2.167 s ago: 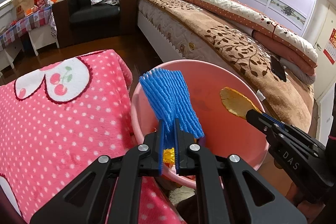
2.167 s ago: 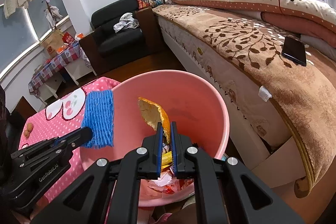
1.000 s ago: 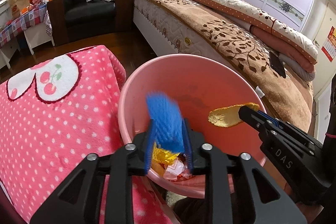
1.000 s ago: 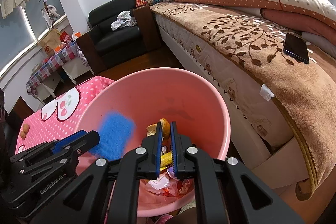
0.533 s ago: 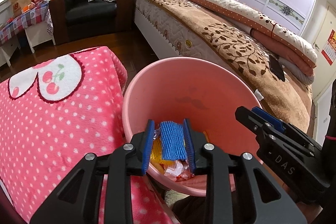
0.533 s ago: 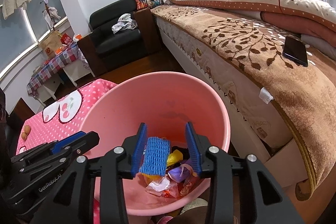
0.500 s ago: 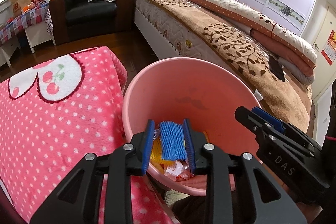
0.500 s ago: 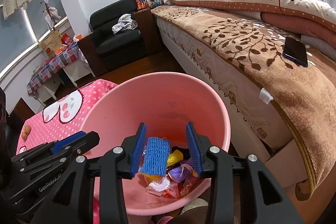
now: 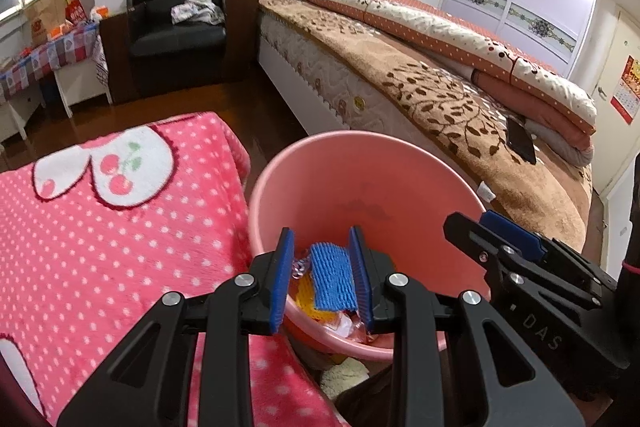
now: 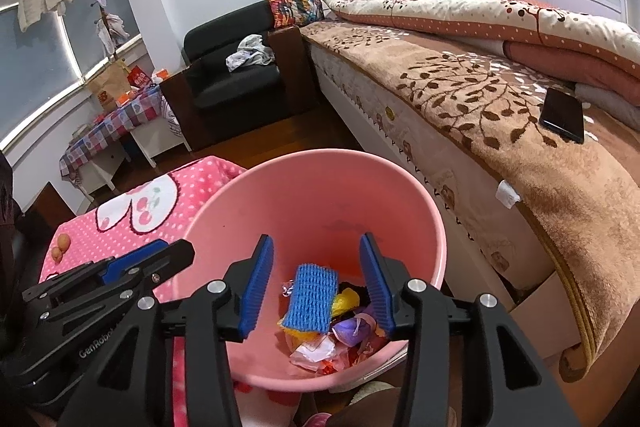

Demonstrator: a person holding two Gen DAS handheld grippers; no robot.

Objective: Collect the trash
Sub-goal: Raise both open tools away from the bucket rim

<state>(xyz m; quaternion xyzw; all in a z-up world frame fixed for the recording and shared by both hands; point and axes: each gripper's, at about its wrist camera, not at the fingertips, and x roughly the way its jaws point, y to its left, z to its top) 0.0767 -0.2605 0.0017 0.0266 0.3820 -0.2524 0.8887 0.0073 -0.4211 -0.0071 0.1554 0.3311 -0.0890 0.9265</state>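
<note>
A pink plastic bin (image 9: 360, 143) stands between a pink dotted blanket and the bed, and its rim (image 10: 312, 155) also shows in the right wrist view. A blue foam net (image 10: 312, 299) lies loose on top of wrappers at the bottom, seen also as the blue net (image 9: 332, 283) through the left jaws. My left gripper (image 9: 322, 273) hovers open over the bin's near edge, holding nothing. My right gripper (image 10: 316, 285) hangs over the bin with its jaws opening and nothing between them. Each gripper shows in the other's view: right gripper (image 9: 500, 239), left gripper (image 10: 152, 259).
A pink polka-dot blanket (image 9: 100, 227) covers the surface left of the bin, with small brown lumps (image 10: 62, 243) on it. A bed with a brown leaf-patterned cover (image 10: 500, 115) runs along the right, a black phone (image 10: 562, 115) on it. A black armchair (image 9: 176, 27) stands beyond.
The blue net left my left gripper and dropped into the bin. My right gripper's jaws opened and the orange peel fell in. Both grippers drew back slightly.
</note>
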